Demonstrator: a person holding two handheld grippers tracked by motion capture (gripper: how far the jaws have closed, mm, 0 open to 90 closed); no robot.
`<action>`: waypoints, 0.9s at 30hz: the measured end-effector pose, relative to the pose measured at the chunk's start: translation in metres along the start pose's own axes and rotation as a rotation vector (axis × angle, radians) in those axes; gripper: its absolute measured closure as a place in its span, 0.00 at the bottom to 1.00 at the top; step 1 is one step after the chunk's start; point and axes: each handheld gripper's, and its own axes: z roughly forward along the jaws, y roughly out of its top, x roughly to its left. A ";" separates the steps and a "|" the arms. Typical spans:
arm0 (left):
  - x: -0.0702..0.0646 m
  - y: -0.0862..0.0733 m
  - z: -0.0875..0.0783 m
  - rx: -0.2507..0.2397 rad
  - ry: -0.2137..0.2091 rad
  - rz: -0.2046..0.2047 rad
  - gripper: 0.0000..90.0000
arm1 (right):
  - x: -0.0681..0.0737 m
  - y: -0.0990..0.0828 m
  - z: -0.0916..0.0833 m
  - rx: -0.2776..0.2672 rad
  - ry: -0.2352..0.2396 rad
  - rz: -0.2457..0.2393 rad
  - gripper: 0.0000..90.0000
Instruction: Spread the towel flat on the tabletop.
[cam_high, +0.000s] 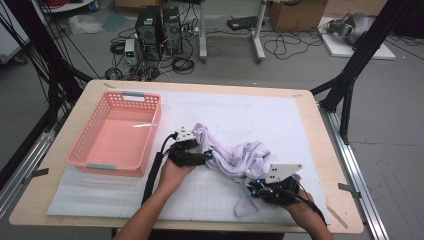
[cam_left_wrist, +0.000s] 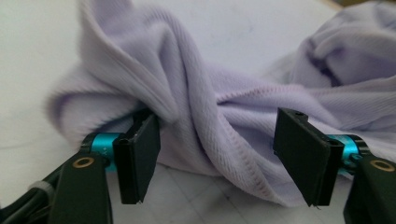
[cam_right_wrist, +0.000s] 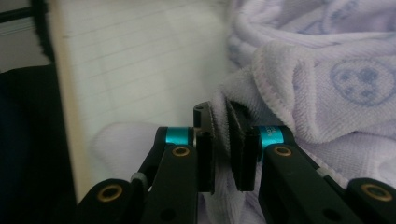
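Lilac cloth (cam_high: 240, 157) lies bunched at centre of high view, on white mat (cam_high: 260, 112), running from mid-frame down to lower right. Left gripper (cam_high: 202, 155) at cloth's left end: jaws spread, twisted fold (cam_left_wrist: 205, 116) between them, pads (cam_left_wrist: 140, 154) not pressing. Right gripper (cam_high: 256, 189) at lower right: jaws pressed together, pinching cloth edge (cam_right_wrist: 219, 121). Pink basket (cam_high: 142, 150) left of centre, apart from cloth. Person's hands enter from bottom edge
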 end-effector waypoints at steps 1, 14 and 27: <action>-0.002 -0.001 0.004 0.016 0.005 0.004 0.34 | 0.002 0.000 0.001 0.007 0.013 -0.009 0.91; 0.016 0.006 -0.028 -0.067 0.094 0.064 0.88 | -0.004 0.005 -0.021 -0.100 -0.025 0.037 0.78; 0.028 -0.001 -0.066 -0.104 0.104 0.069 0.88 | -0.107 0.023 -0.059 -0.218 -0.341 0.230 0.71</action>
